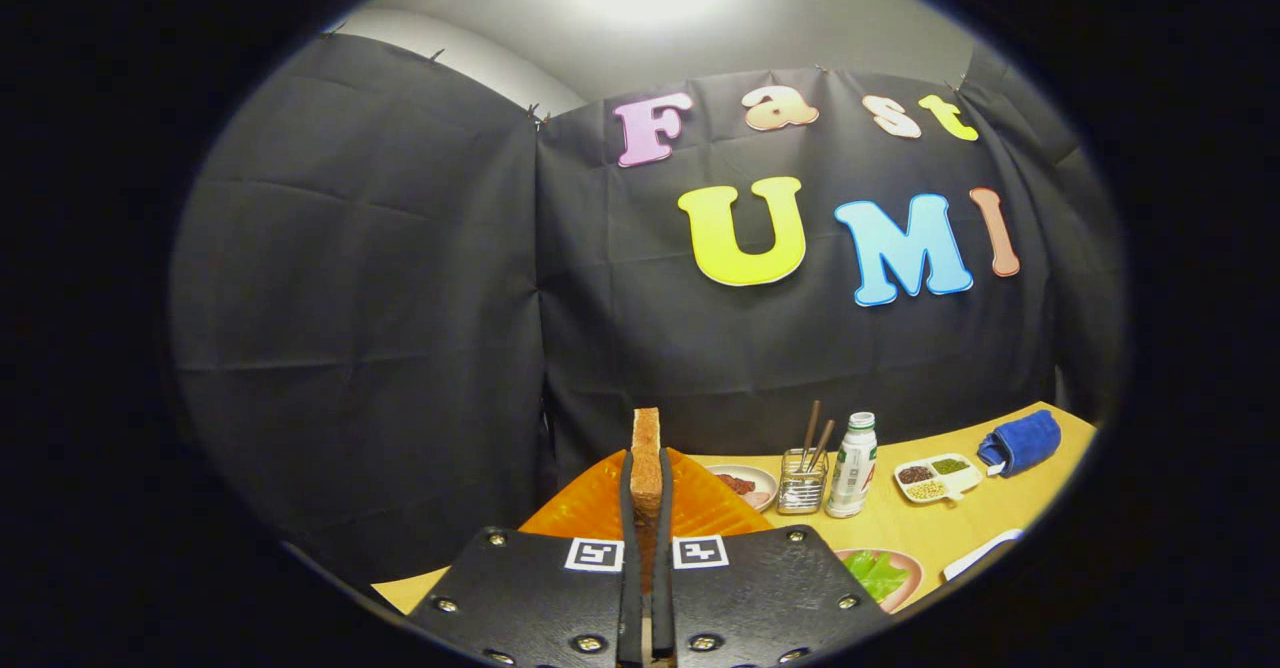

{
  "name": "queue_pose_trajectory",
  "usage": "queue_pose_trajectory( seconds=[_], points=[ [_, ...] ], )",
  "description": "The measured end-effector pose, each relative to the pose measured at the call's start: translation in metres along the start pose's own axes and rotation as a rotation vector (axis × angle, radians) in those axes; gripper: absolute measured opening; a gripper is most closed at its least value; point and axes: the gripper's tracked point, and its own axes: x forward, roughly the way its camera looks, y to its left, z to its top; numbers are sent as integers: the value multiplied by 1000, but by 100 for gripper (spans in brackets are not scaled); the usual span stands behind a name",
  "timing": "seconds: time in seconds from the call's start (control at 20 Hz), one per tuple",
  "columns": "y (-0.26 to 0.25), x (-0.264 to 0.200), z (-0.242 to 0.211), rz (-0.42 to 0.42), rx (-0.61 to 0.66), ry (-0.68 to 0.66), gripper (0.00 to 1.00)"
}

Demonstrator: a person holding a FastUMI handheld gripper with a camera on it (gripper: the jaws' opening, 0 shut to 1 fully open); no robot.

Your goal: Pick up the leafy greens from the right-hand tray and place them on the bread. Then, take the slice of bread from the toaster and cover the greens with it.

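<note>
The gripper (646,508) pinches a bread slice (646,448) edgewise, held high (greens (877,575) lie in the right tray (905,593)); a loose pinch could drop it.

Brown bread slice (646,448), orange ribbed plate (585,508), blue towel (1022,441), green leaves (876,574) (pink tray (905,593)).

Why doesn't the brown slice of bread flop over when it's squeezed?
The brown slice of bread stands straight up, edge-on, between the gripper's closed fingers, so it's probably toasted and stiff. It likely weighs little. Its rough edge looks crumbly, so a harder squeeze might crack it.
</note>
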Motion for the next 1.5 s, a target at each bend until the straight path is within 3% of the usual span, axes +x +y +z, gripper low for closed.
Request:
queue_pose_trajectory(
  seconds=[0.45, 0.7, 1.05, 1.2, 1.5],
  points=[
    [-131, -28, -37, -164, 5, 59, 4],
    [-177, -42, -73, -227, -20, 110, 4],
    [-160, -33, -99, -130, 22, 126, 4],
    [-138, -23, -116, -42, 96, 160, 4],
    [-133, -16, -132, -47, 127, 178, 4]
  ],
)
